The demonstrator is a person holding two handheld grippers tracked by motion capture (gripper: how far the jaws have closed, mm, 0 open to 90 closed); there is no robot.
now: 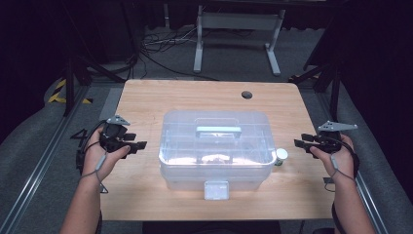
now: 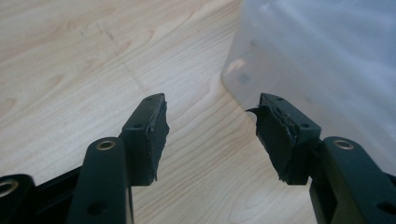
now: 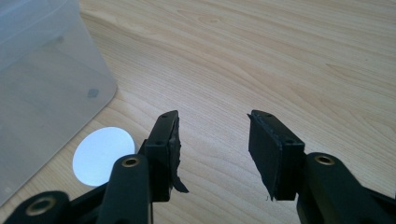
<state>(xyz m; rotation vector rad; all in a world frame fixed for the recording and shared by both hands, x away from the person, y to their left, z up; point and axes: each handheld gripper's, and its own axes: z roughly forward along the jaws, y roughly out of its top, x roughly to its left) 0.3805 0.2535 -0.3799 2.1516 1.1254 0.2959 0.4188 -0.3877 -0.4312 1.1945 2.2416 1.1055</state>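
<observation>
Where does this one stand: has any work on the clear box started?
Nothing looks done: the clear lidded box sits shut mid-table, front latch down, small white-capped bottle upright beside it. In hand: nothing; the left claw and right claw are open, level, flanking the box without touching. Left: everything, presumably approach and unlatching.

A clear lidded box [image 1: 215, 148] sits mid-frame on the wooden desk [image 1: 146, 97], a small white-capped jar [image 1: 281, 156] touching its right side. The left gripper [image 1: 139, 146] and right gripper [image 1: 298, 144] flank it, fingers apart and empty.
</observation>
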